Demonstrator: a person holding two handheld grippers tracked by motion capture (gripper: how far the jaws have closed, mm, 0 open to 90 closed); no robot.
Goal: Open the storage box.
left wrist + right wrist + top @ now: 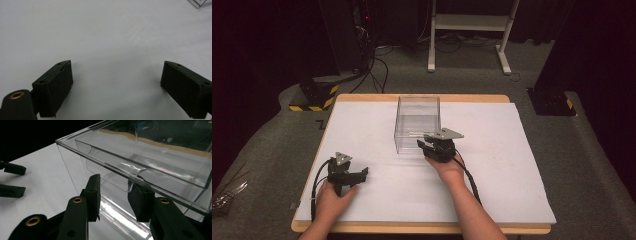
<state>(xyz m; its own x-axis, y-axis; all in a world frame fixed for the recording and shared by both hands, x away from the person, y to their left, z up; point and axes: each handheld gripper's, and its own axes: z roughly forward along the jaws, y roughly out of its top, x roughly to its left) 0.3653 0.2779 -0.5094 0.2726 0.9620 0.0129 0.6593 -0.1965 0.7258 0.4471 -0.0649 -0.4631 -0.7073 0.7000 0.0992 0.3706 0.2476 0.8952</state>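
- Clear plastic box stands upright, mouth up, just ahead of the right gripper, jaws narrowly parted at its near wall.
- Left gripper gapes wide over white sheet.

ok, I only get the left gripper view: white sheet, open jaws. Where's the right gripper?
Observer: Right gripper is mid-table, at the near wall of a clear box.
Operator: Shut on it?
Observer: No. The right gripper view has its jaws apart, just under the rim.
Operator: Anything in the box?
Observer: It looks empty.
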